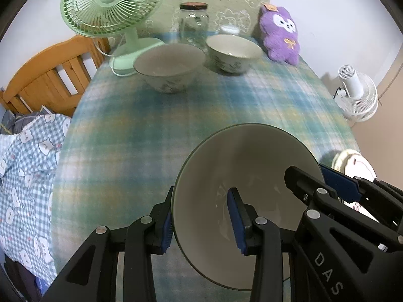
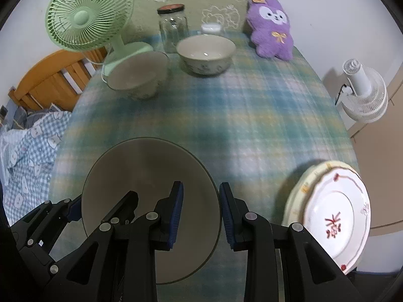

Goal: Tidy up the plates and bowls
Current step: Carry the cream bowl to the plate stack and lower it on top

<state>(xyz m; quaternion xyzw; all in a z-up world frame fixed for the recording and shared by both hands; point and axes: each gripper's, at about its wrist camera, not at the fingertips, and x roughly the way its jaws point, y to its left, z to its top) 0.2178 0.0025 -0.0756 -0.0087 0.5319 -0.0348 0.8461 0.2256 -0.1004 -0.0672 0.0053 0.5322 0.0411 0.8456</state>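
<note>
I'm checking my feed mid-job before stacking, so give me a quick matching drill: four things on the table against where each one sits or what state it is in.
Things:
1. large bowl
2. green fan
3. purple plush toy
4. stacked plates

Places or states:
A. far right corner of the table, propped against the wall
B. near right edge of the table
C. held at its rim by both grippers
D. far left corner, behind a bowl

Pairs: 1-C, 2-D, 3-A, 4-B
</note>
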